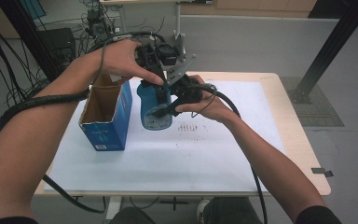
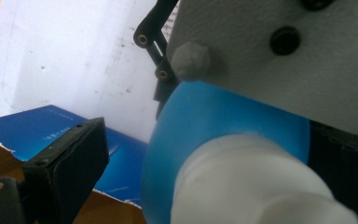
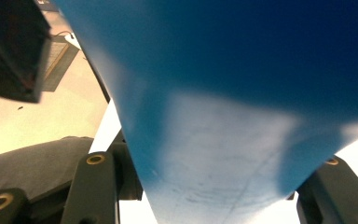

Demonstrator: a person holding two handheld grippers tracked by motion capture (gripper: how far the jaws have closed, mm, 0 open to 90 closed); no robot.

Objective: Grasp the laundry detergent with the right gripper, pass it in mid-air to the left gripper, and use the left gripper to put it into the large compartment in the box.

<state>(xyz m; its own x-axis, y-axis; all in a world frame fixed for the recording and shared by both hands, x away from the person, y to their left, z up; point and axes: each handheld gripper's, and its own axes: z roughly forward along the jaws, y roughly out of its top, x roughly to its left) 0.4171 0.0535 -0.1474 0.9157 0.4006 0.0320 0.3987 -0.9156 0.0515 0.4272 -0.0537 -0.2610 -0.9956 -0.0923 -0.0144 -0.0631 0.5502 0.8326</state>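
Note:
A blue plastic bottle [image 1: 150, 103] with a white cap [image 2: 251, 182] is held tilted above the white sheet at mid-table. My right gripper [image 1: 167, 110] comes from the right and is shut on the bottle's body [image 3: 223, 93], with a jaw pressed on each side. Above it, my left gripper [image 1: 160, 87] points down over the bottle's top. In the left gripper view its jaws stand open around the cap end [image 2: 214, 140]; the left jaw stays clear of the blue shoulder.
An open blue cardboard box [image 1: 108, 127] stands upright just left of the bottle, its brown inside showing. A white sheet [image 1: 214, 154] covers the wooden table [image 1: 303, 154]. Cables trail from both grippers. Black frame posts stand beyond the table.

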